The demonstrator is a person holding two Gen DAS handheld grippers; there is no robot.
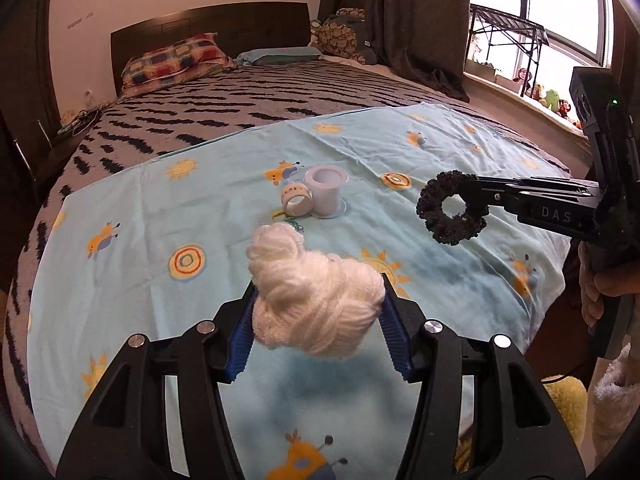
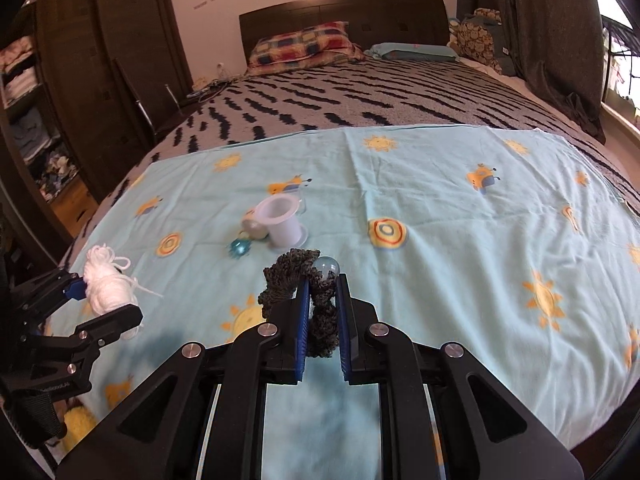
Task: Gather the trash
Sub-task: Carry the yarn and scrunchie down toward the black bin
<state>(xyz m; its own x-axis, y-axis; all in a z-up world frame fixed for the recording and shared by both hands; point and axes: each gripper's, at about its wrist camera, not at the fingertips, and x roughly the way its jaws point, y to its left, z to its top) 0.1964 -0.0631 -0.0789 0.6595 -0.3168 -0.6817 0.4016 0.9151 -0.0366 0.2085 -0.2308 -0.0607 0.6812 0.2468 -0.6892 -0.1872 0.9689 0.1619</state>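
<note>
My left gripper (image 1: 318, 302) is shut on a white yarn bundle (image 1: 312, 300) and holds it above the light blue sheet (image 1: 160, 208). It shows at the left of the right wrist view (image 2: 104, 300) with the yarn (image 2: 108, 284). My right gripper (image 2: 322, 284) is shut on a dark knitted scrunchie (image 2: 294, 276) that has a clear bead (image 2: 326, 268). It shows in the left wrist view (image 1: 478, 188) with the scrunchie (image 1: 452, 212) hanging from its tips. A white plastic cup (image 1: 328, 190) and a tape roll (image 1: 298, 198) lie on the sheet beyond both grippers.
A small teal trinket (image 2: 240, 248) lies left of the cup (image 2: 280, 220). The bed has a striped blanket (image 2: 360, 96), pillows (image 2: 304, 44) and a dark headboard. A wardrobe (image 2: 80, 80) stands left; a windowsill with toys (image 1: 552, 98) is right.
</note>
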